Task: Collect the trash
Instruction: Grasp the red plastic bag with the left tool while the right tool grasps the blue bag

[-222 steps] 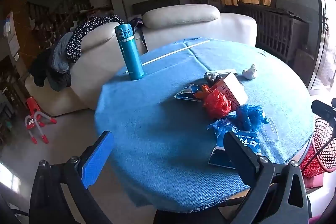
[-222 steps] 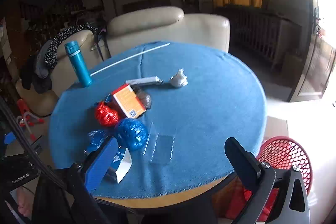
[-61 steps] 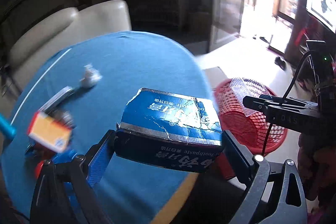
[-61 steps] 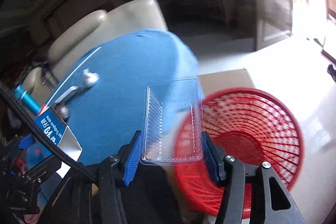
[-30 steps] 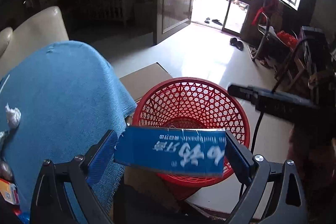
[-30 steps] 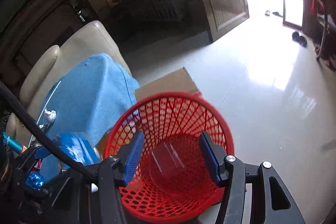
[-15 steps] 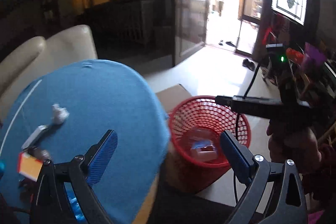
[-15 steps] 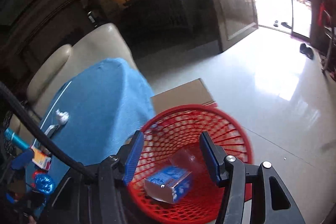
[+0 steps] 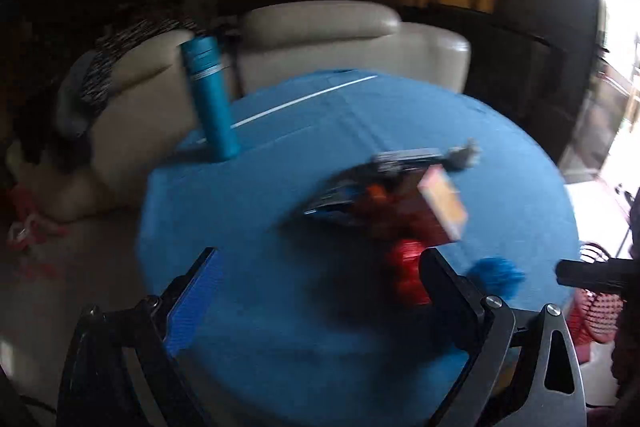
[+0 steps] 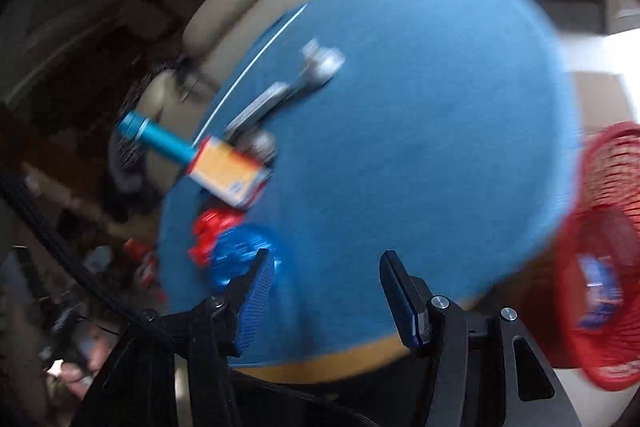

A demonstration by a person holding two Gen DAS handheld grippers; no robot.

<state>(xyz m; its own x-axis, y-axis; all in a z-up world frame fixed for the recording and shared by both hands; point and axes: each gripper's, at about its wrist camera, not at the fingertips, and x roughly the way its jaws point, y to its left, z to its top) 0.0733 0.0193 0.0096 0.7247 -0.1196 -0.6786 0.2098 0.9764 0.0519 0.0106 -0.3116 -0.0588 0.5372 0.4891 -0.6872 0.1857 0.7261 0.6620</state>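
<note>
Trash lies on the round blue-clothed table (image 9: 280, 211): an orange box (image 9: 442, 203), a red crumpled bag (image 9: 406, 267), a blue crumpled bag (image 9: 496, 277), a flat silver packet (image 9: 404, 159) and a crumpled white wad (image 9: 466, 153). My left gripper (image 9: 320, 287) is open and empty above the table's near side. My right gripper (image 10: 326, 281) is open and empty over the table edge, beside the blue bag (image 10: 240, 253) and red bag (image 10: 208, 231). The red mesh basket (image 10: 608, 227) stands right of the table and holds the blue toothpaste box (image 10: 596, 291). Both views are blurred.
A teal flask (image 9: 210, 103) stands upright at the table's far left edge. A cream sofa (image 9: 320, 39) with clothes draped on it is behind the table. The other gripper's finger (image 9: 596, 277) shows at the right edge, above the basket (image 9: 596, 311).
Both grippers swung from the basket back toward the table. The toothpaste box and the clear tray were let go into the basket earlier.
</note>
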